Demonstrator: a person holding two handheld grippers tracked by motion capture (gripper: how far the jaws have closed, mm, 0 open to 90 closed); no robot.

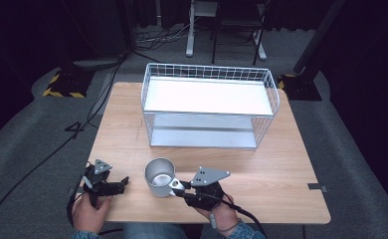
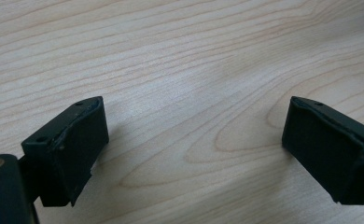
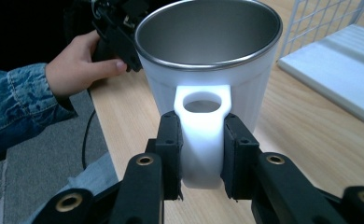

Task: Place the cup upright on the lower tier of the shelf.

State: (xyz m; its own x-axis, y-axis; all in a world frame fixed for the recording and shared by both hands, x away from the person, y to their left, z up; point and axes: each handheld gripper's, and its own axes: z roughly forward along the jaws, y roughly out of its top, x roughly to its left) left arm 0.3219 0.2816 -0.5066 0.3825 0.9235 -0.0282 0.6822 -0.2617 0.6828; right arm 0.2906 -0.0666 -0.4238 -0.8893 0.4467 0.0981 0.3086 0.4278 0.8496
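High view looks down on a wooden table (image 1: 291, 149); a white wire basket (image 1: 209, 104) with two shelves stands toward its far edge, about the middle; a white mug (image 1: 160, 177) with a metal inside stands upright near the front edge, a little left of the middle, and well apart from the basket. Right gripper (image 1: 180, 188) comes from the front edge and its two jaws are closed on the mug's handle (image 3: 202, 135); in the right gripper view both black pads press the handle from the two sides, and the mug opening faces up. Left gripper (image 1: 124, 182) is near the front left corner, beside the mug but not touching it; in the left gripper view its jaws stand wide apart over bare wood and hold nothing; a hand (image 1: 90, 213) in a denim sleeve (image 3: 19, 107) grips it.
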